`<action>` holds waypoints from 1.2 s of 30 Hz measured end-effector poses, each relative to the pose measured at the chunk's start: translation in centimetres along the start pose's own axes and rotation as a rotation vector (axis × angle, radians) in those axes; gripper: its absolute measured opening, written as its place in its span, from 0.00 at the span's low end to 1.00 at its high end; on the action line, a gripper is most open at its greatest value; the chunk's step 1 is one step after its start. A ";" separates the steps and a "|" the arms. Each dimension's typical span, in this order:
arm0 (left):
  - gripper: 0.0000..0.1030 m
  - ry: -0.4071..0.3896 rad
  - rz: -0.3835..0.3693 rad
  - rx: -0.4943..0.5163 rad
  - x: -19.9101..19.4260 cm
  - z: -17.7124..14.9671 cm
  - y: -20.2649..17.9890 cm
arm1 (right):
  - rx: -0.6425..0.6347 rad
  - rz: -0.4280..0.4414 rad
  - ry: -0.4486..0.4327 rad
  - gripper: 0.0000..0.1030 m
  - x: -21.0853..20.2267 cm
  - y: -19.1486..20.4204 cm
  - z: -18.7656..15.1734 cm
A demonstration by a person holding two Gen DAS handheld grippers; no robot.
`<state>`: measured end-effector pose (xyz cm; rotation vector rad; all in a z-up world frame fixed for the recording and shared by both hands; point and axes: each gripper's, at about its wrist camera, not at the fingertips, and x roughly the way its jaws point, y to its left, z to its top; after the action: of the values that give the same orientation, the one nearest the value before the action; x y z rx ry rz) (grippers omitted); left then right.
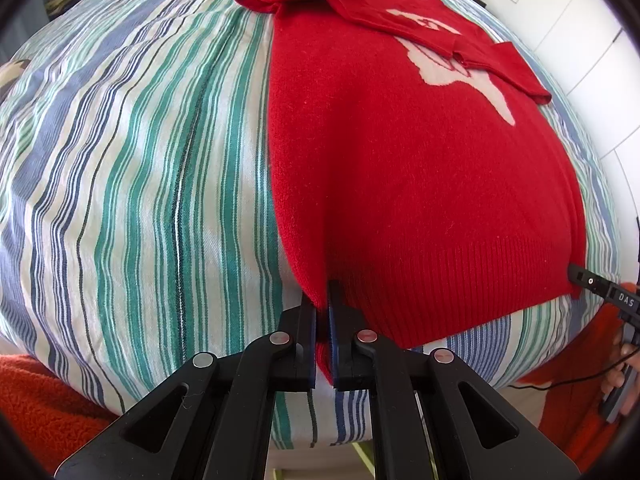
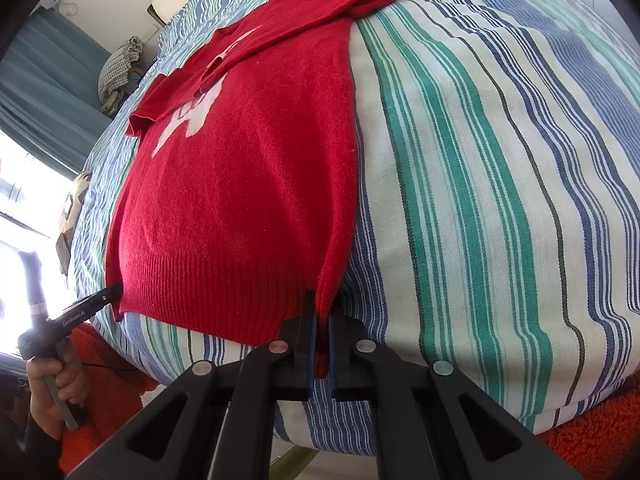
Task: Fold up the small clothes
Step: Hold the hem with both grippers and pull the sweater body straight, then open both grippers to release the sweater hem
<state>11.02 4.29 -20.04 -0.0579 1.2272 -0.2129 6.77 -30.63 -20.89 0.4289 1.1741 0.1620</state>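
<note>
A red sweater [image 1: 400, 168] is laid flat on a bed with a striped cover [image 1: 140, 184], hem toward the cameras, neckline at the far end. A pale motif [image 1: 448, 68] is seen on the chest. Both sleeves are folded inward across the upper body: one sleeve [image 1: 360, 4] crosses the chest, the other cuff [image 1: 516, 68] lies over the motif's edge.

The left tongs [image 1: 322, 304] are clamped on the sweater's hem corner on their side; red knit is pinched between the blue pads [image 1: 313, 344] and a tab of fabric hangs down between the jaws. The side edge is pulled up slightly into a ridge at the grip.

The right tongs [image 2: 322, 312] are closed on the opposite hem corner in the same way, with a strip of red fabric trapped between the pads [image 2: 312, 356]. The ribbed hem [image 2: 208, 292] is stretched between the two grips, lying on the near edge of the bed.

In the right wrist view, the left tongs [image 2: 114, 292] are seen at the far hem corner, with the handle held in a hand [image 2: 56, 380]. In the left wrist view, the right tongs [image 1: 576, 274] are seen at the other corner. Orange fleece fabric [image 1: 44, 404] is visible below the bed edge. A curtain [image 2: 44, 92] and bright window are seen at the left of the right wrist view.
</note>
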 end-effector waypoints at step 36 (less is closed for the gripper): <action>0.63 -0.072 0.206 -0.014 -7.5 -1.9 1.4 | -0.167 -0.258 0.005 0.35 -7.4 2.3 2.8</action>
<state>6.98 7.27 -13.95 0.0485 1.1542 -0.0230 6.75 -31.73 -12.68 0.1281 1.1996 0.0367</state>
